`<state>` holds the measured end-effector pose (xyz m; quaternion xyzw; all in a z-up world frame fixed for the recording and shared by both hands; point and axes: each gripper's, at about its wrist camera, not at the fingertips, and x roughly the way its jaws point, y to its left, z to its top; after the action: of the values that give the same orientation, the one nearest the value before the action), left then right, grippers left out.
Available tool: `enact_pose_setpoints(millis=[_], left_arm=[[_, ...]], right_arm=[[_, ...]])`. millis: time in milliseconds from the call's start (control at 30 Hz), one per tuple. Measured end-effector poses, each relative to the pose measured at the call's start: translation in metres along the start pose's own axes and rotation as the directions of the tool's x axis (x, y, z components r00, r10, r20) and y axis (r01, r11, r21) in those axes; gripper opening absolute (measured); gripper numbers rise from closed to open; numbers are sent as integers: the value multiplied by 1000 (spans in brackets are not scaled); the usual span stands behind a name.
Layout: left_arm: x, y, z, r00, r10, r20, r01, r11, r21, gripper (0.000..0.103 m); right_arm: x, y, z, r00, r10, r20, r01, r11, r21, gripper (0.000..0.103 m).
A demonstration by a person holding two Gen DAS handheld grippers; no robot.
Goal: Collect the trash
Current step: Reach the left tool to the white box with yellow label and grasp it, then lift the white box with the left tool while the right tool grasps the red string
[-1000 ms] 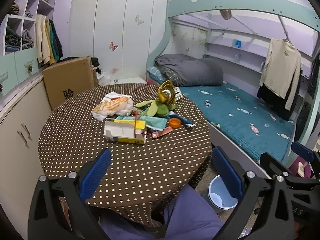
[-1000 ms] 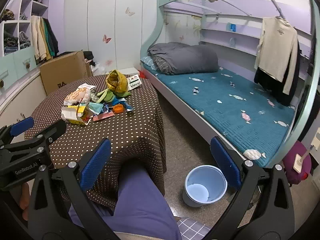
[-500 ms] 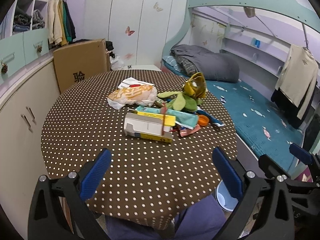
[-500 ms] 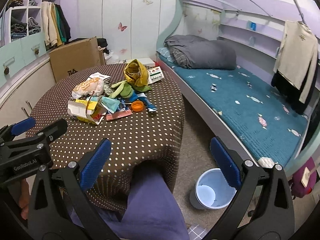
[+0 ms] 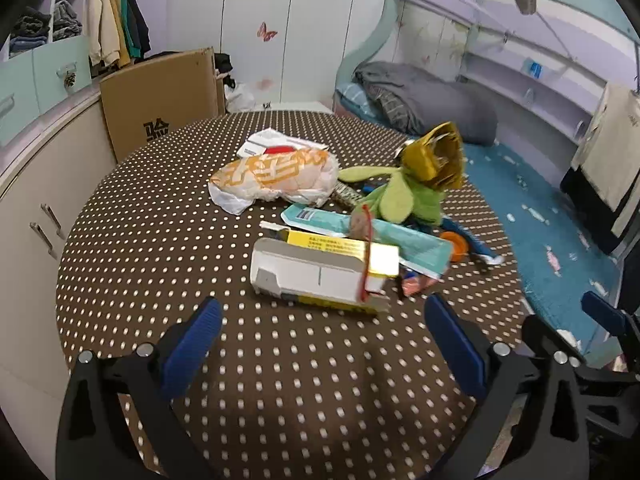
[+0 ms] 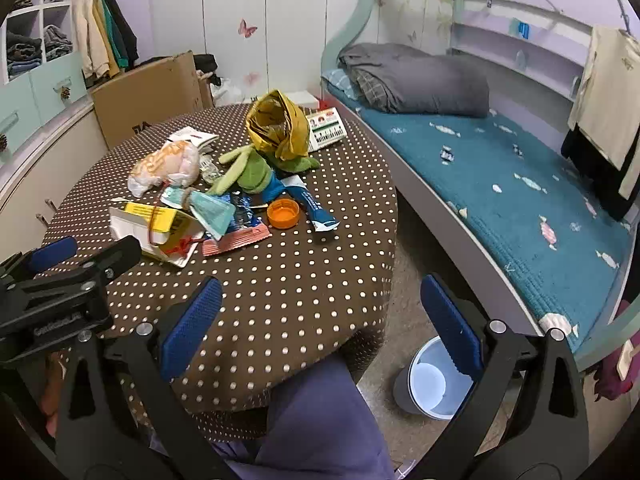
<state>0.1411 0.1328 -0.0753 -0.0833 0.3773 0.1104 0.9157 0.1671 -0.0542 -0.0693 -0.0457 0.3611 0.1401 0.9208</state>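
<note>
**Bedroom worktop, litter waiting to be picked up**

Polka-dot cloth covered the round worktop (image 5: pixel 132 264) beside the bed. Both tools, left tool (image 5: pixel 326 334) and right tool (image 6: pixel 320 320), hovered with fingers spread apart, holding nothing. Nearest the left tool lay a torn white-and-yellow carton (image 5: pixel 320 270): light, stiff but crushable, best pinched across its flat sides, I judged. Beyond it sat a crinkly orange-printed bag (image 5: pixel 276 174), soft and slippery, and an orange cap (image 6: pixel 283 213), small and hard. On the floor stood the blue bin (image 6: pixel 426 384).
</note>
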Motion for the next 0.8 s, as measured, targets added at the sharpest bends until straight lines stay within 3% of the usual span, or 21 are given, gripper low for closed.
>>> enact_pose_setpoints(millis=[167,300,433,467,567,800], left_arm=[[30,-2,10,999,23,-37,-22,999,23,99],[44,-1,16,999,-14,-42,15,999,28,99],[49,2,21,999,-50,-10,50,998,28,98],[48,3,22,998,-59,1,59,998,31,91],[46,8,25,998,-67,11,67,997,26,90],[17,10,24,993,15,117,-26,995,95,89]], right_arm=[[20,-5,3,999,3,-44,-2,1000,18,97],[29,-6,2,998,12,-70,-10,1000,25,97],[34,-6,3,997,19,-80,-17,999,27,97],[34,-6,3,997,21,-81,-19,999,28,97],[35,-7,2,996,26,-83,-23,999,32,97],[33,-8,-1,996,50,-80,-46,998,46,97]])
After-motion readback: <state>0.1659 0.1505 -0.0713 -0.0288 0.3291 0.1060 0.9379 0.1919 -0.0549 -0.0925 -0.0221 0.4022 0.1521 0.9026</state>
